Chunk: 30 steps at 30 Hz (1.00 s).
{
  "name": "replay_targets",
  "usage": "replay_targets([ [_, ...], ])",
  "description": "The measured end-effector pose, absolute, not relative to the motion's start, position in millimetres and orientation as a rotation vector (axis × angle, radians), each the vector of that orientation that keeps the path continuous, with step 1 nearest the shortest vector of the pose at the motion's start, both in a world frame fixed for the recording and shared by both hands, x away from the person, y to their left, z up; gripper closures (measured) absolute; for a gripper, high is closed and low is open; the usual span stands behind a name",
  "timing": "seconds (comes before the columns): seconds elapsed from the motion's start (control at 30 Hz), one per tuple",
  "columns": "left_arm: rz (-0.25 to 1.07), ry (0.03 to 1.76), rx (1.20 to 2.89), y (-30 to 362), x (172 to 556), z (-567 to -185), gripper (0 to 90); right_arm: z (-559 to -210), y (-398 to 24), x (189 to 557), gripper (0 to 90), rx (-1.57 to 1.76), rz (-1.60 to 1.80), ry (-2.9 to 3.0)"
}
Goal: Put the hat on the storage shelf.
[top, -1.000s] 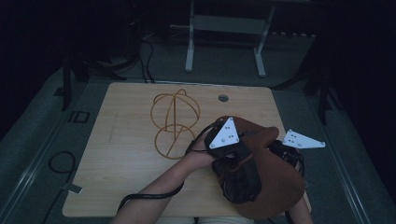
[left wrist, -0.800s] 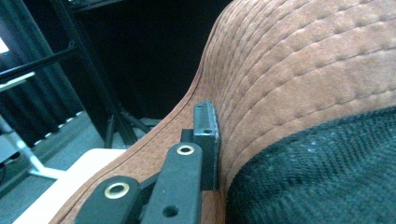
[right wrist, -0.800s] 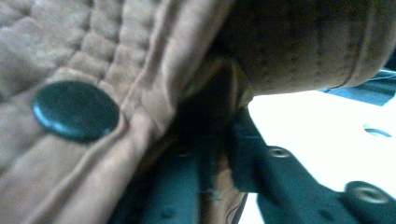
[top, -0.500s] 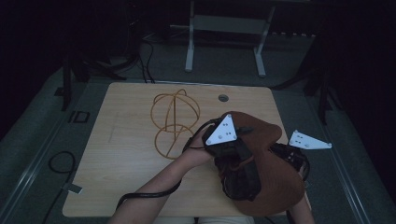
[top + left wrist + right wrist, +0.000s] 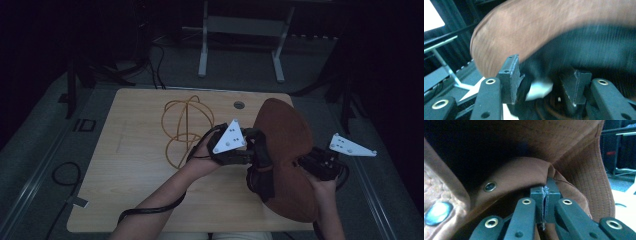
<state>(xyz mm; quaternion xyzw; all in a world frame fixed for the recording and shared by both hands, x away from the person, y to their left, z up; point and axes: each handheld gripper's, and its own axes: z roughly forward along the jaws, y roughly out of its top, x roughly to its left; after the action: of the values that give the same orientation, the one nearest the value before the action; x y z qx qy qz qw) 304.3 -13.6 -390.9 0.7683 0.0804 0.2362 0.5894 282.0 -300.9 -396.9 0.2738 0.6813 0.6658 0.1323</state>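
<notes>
A brown hat [image 5: 286, 136] with a stitched brim is held up over the right side of the table. In the right gripper view my right gripper [image 5: 545, 188] is shut on a fold of the hat's brown cloth [image 5: 524, 173], next to a metal eyelet [image 5: 490, 186]. My left gripper [image 5: 254, 156] is at the hat's dark inner side. Its jaws have just been opening and now stand apart in the left gripper view [image 5: 544, 68]. A white label [image 5: 539, 88] and the black lining [image 5: 596, 47] lie between them, unpinched.
A gold wire stand [image 5: 186, 126] rests on the light wooden table [image 5: 135, 175], left of the hat. A round cable hole [image 5: 239, 105] sits near the far edge. A metal frame [image 5: 240, 30] stands on the floor behind. Cables lie at the left.
The hat has swung up and toward the far side, spreading wider. Both hands rose a little, the right one moving rightward. The left jaws opened.
</notes>
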Motion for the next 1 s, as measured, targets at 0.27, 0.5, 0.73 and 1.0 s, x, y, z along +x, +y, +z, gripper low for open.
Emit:
replay_targets([
  [0.27,0.545,0.251,1.814,10,297,-400,45.3,-384,-308,291,88.3,0.838,1.938,1.901],
  [0.5,0.539,0.328,1.82,40,292,-420,35.7,-374,-302,306,88.2,0.849,1.915,1.893],
  [0.73,0.533,0.414,1.839,70,287,-445,17.5,-364,-289,326,88.1,0.845,1.898,1.911],
  [1.0,0.504,0.476,1.851,98,281,-469,15.0,-357,-269,343,88.1,0.833,1.895,1.941],
])
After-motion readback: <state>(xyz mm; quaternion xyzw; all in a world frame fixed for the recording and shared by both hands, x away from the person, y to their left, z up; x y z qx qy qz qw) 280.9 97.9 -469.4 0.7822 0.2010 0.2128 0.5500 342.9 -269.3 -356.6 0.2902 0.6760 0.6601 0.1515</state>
